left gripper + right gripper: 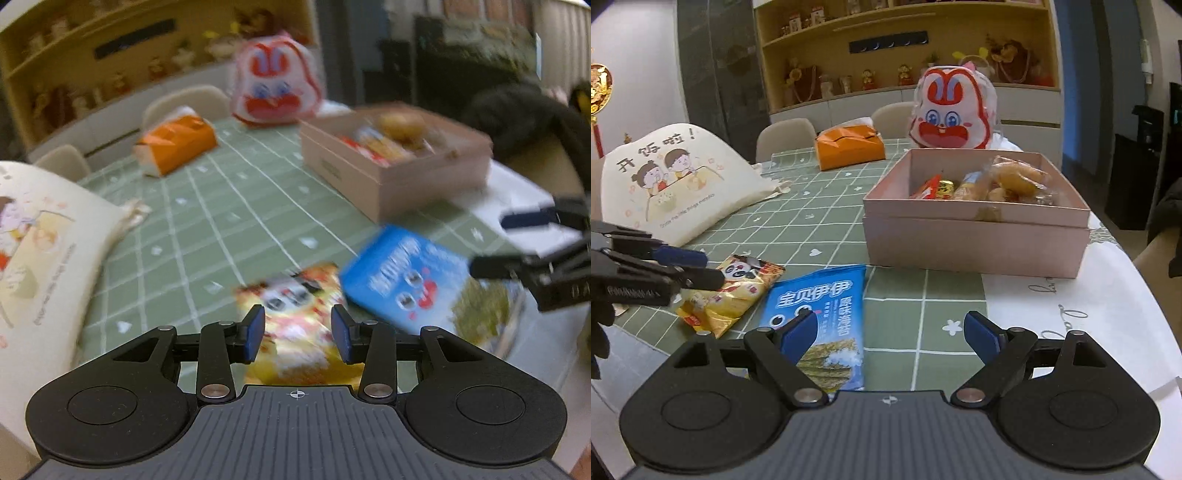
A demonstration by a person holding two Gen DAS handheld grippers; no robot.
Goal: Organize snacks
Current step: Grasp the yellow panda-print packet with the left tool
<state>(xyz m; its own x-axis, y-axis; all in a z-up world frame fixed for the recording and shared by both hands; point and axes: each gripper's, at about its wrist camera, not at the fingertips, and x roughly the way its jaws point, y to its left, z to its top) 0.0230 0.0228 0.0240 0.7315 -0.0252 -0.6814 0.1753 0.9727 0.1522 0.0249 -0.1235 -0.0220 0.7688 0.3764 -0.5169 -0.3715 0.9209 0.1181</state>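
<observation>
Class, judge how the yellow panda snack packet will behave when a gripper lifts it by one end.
The yellow panda packet looks like thin, crinkled foil, so it will probably flop and sag. It lies flat, so it is likely light and unlikely to roll. Its glossy film may slip between the fingers.

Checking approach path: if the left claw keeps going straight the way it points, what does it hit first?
Most likely the yellow panda snack packet, lying on the green tablecloth directly between the open left claw fingers. The frame is blurred, so depth is uncertain.

Open tablecloth (827, 206) left of box (975, 240), seemingly passable
</observation>
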